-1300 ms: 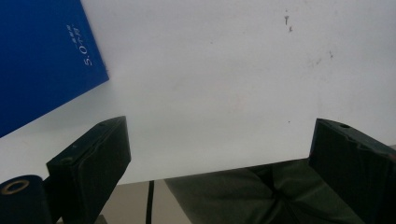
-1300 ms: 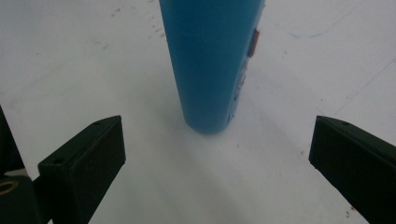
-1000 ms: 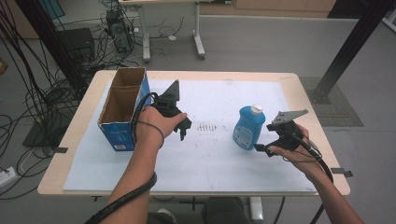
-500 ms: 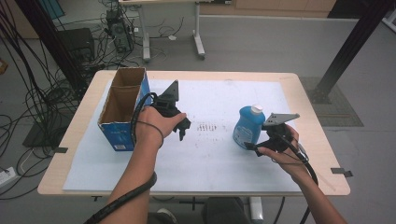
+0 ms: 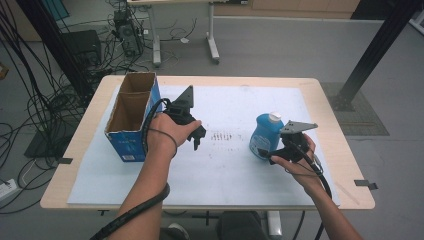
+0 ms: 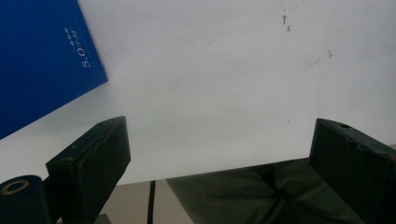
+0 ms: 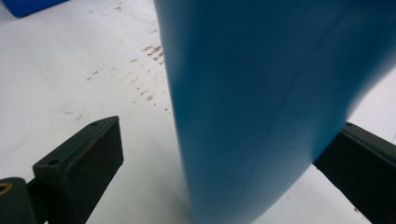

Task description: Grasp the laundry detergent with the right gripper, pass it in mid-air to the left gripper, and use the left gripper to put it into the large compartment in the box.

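Bottle (image 7: 261,107) between right gripper (image 7: 224,158) jaws, both clear.

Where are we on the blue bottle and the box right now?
Done: nothing boxed; open cardboard box looks empty. In hand: right claw open around the upright blue plastic bottle, not yet clamped. Left claw open over the white mat. Left: grasp, lift, likely box it.

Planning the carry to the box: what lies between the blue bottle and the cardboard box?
In the high view, the left hand-held gripper and its hand hang between the blue bottle and cardboard box; otherwise just bare white sheet with faint marks.
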Available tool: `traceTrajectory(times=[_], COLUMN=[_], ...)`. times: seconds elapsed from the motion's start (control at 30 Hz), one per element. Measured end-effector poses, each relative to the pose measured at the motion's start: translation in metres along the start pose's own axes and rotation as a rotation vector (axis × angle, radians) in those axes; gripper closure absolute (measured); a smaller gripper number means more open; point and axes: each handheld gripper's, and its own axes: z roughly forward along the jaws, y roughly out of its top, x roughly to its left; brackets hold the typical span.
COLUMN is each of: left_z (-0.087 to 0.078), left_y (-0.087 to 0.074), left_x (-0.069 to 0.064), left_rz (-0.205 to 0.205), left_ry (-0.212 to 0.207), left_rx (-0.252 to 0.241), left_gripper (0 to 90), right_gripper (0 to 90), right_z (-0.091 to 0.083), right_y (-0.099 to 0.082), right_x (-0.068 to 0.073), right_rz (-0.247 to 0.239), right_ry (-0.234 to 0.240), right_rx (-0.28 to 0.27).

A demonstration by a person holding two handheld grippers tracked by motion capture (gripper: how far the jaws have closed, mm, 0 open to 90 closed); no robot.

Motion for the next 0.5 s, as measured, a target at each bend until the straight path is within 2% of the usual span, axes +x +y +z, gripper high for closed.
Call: traceTrajectory(times=[0.5], left_z=[0.0001], left_y=[0.0005], left_x=[0.0025], left_rz=[-0.003], left_ry=[-0.008], left_rx=[-0.001], left_gripper=[5.9], right_gripper=[2.0], right_z=[0.0027], right_y=[0.0028], right_x=[0.0038], right_rz=[0.0], right_ry=[-0.029], right_rx=[-0.039])
